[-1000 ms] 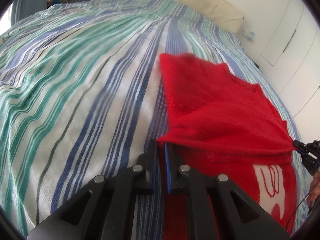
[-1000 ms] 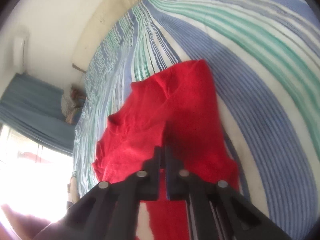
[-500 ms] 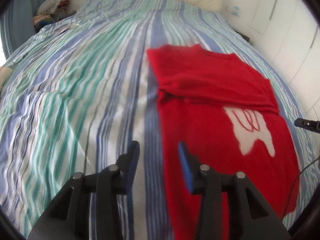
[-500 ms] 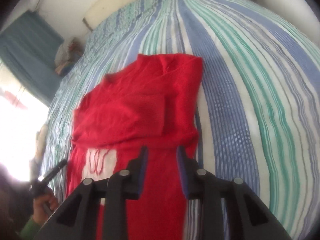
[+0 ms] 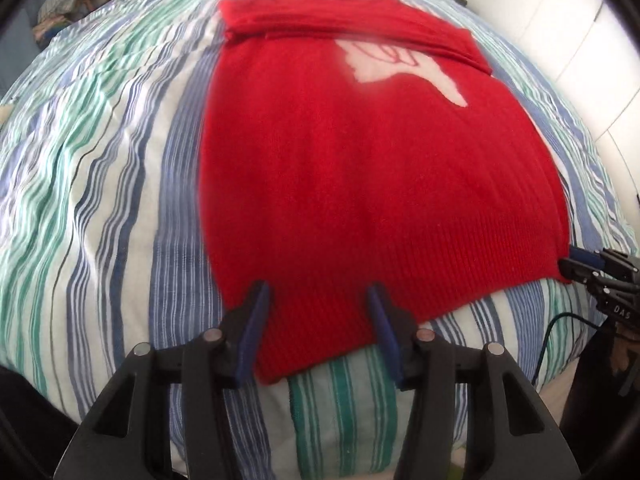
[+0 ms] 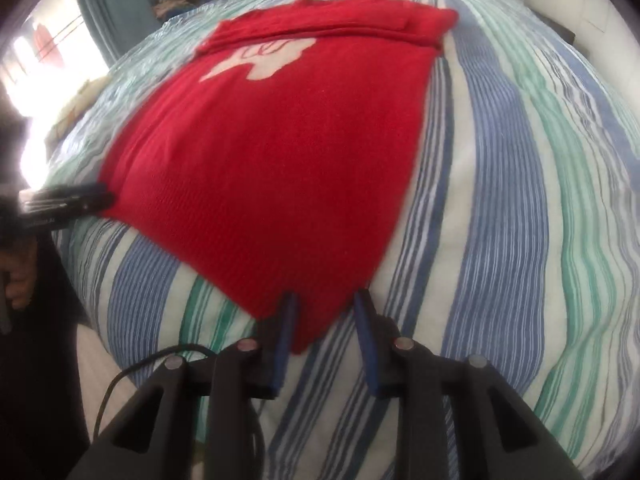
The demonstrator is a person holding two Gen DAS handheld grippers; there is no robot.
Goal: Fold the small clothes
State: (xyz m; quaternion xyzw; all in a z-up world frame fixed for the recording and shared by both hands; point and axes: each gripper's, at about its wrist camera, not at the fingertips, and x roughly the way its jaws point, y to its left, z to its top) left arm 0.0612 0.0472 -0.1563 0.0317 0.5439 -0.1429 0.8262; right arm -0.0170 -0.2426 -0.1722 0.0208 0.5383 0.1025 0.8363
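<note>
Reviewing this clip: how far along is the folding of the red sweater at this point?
Done: the top of the red sweater is folded down into a band above the white motif. In hand: both hand-held grippers, left and right, sit open at the hem corners on the striped bedspread, gripping nothing. Left: closing on the hem and folding the body up.

We hold two matching tools: each gripper, the left gripper (image 5: 318,304) and the right gripper (image 6: 325,312), has black angular arms, blue pads (image 5: 256,320) on its fingers and round silver screws (image 5: 212,335). A thin black cable (image 6: 132,372) curls at the lower left of the right wrist frame.
</note>
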